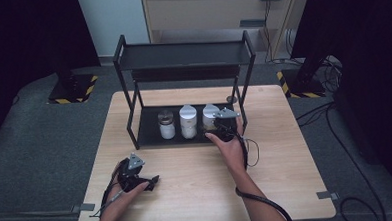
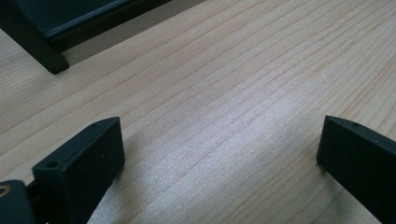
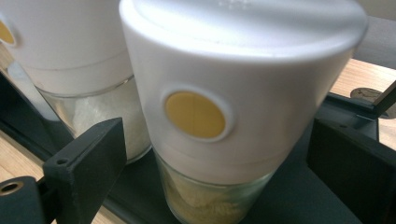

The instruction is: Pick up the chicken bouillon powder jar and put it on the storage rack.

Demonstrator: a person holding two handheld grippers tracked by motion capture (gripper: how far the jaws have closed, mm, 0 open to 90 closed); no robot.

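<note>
The right gripper [image 1: 219, 123] reaches into the lower shelf of the black rack [image 1: 124, 58]; its fingers [image 3: 88, 161] stand wide, one on each side of the white-capped jar [image 3: 233, 107], with a visible gap between each pad and the jar, so nothing is gripped; the jar stands upright on the rack's lower tray [image 3: 289, 196], directly between the fingers and close ahead of them. The jar's cap bears a round yellow button [image 3: 195, 115] facing the fingers; below the cap the glass shows a pale yellowish filling. Just beyond the left finger of that view stands a second white-capped jar [image 3: 70, 51] holding white grains; in the high view it is the middle jar [image 1: 188, 122] of three in a row, with a metal-lidded jar [image 1: 166, 125] past it, farthest from the right fingers.

The left gripper [image 1: 146, 182] rests low on the table [image 1: 197, 190], well apart from the rack; its fingers [image 2: 86, 163] are wide with only bare wood between them; a foot of the rack [image 2: 35, 46] lies ahead of them and to the left.
</note>
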